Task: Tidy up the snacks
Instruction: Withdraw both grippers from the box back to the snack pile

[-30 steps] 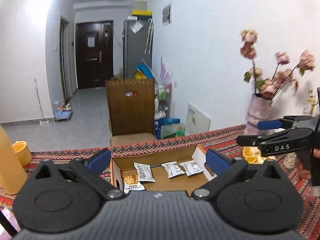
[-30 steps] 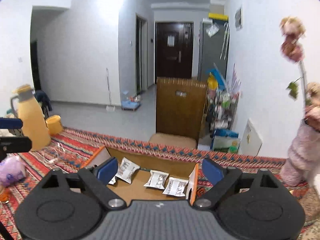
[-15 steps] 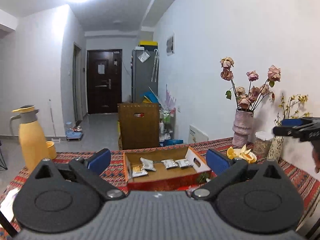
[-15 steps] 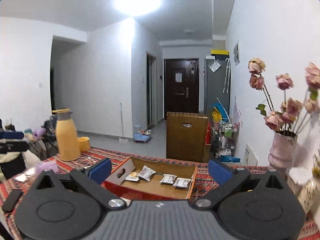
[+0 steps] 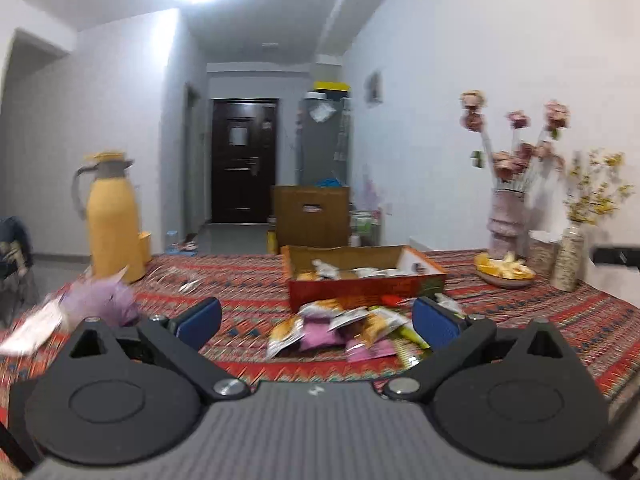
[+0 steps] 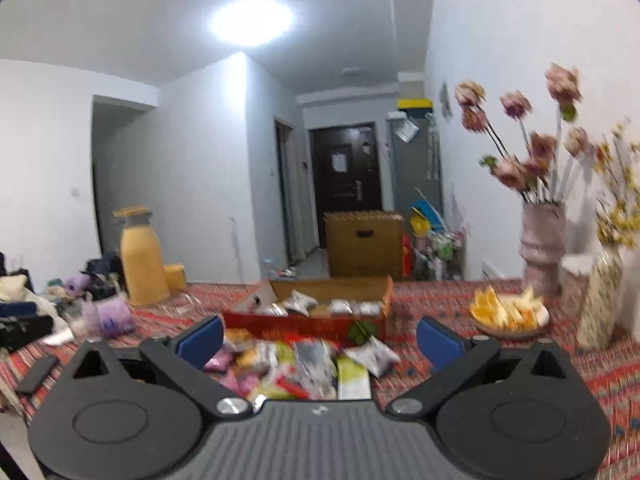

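An open cardboard box (image 5: 366, 278) (image 6: 308, 318) with a red front wall stands mid-table and holds several small white snack packets (image 6: 300, 301). In front of it lies a loose pile of snack packets (image 5: 344, 330) (image 6: 304, 360), orange, pink, white and green. My left gripper (image 5: 316, 320) is open, level with the near side of the pile, nothing between its blue pads. My right gripper (image 6: 318, 338) is open wide just short of the pile, also with nothing in it. Both views are blurred.
A yellow thermos jug (image 5: 112, 216) (image 6: 142, 256) and a purple bag (image 5: 102, 302) (image 6: 114, 316) stand left on the patterned tablecloth (image 5: 248, 296). A fruit bowl (image 6: 508, 314) and flower vases (image 6: 542, 248) stand right. A black phone (image 6: 38, 374) lies at the left edge.
Both grippers have pulled back from over the box and dropped lower. The box now sits farther off and the pile of packets in front of it has come into view.
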`<action>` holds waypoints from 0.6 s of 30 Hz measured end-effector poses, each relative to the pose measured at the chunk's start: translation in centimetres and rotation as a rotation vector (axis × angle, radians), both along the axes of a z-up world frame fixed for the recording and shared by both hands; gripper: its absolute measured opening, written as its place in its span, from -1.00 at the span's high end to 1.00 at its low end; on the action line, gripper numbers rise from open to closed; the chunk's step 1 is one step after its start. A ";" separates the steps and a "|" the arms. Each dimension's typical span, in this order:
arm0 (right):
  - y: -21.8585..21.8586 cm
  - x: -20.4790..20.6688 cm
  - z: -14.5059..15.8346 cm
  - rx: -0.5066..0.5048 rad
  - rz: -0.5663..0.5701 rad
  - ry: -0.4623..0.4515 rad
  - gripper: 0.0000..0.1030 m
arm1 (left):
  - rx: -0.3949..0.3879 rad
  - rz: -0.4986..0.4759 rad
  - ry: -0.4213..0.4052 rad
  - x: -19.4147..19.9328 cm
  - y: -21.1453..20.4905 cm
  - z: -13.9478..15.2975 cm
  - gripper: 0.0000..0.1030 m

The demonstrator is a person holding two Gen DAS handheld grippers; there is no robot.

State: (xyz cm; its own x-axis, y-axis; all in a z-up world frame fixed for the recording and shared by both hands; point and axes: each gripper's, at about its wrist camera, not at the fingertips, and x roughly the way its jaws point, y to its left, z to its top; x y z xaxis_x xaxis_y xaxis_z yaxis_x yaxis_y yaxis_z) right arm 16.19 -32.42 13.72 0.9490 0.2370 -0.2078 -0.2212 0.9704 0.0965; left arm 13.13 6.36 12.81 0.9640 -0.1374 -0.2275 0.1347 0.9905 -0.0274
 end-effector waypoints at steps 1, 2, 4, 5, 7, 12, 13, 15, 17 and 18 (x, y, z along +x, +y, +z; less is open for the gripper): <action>0.1 -0.2 -1.1 -0.008 -0.018 -0.002 -1.00 | -0.007 0.025 0.005 -0.1 0.2 -0.9 -1.00; 0.2 -0.3 -2.2 -0.018 -0.040 -0.003 -1.00 | -0.015 0.044 0.020 0.0 0.4 -1.8 -1.00; 0.6 -0.1 -4.3 -0.017 -0.097 0.005 -1.00 | -0.039 0.067 0.065 0.8 1.0 -2.8 -1.00; 0.7 0.2 -5.2 -0.005 -0.120 0.020 -1.00 | -0.042 0.069 0.085 1.1 1.1 -3.3 -1.00; 0.7 1.4 -7.1 0.009 -0.150 0.071 -1.00 | -0.026 0.064 0.116 2.0 1.2 -4.2 -1.00; 0.2 3.8 -10.4 0.078 -0.219 0.157 -1.00 | -0.018 0.058 0.163 3.9 1.1 -5.6 -1.00; 0.1 4.0 -10.7 0.091 -0.223 0.164 -1.00 | -0.016 0.055 0.171 4.3 1.1 -5.9 -1.00; 0.1 4.5 -11.2 0.102 -0.234 0.165 -1.00 | -0.009 0.051 0.193 5.1 0.6 -6.5 -1.00; 0.5 5.0 -11.5 0.087 -0.244 0.164 -1.00 | -0.005 0.048 0.208 5.9 0.5 -6.9 -1.00; 0.6 5.2 -11.5 0.074 -0.245 0.165 -1.00 | -0.005 0.046 0.216 6.4 0.4 -7.1 -1.00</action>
State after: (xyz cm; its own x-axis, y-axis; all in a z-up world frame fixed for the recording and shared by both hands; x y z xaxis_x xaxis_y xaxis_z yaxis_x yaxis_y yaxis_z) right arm 21.41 -31.78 2.24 0.9347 0.0258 -0.3546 0.0429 0.9819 0.1845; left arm 19.53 6.71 5.76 0.8984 -0.0955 -0.4286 0.0794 0.9953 -0.0553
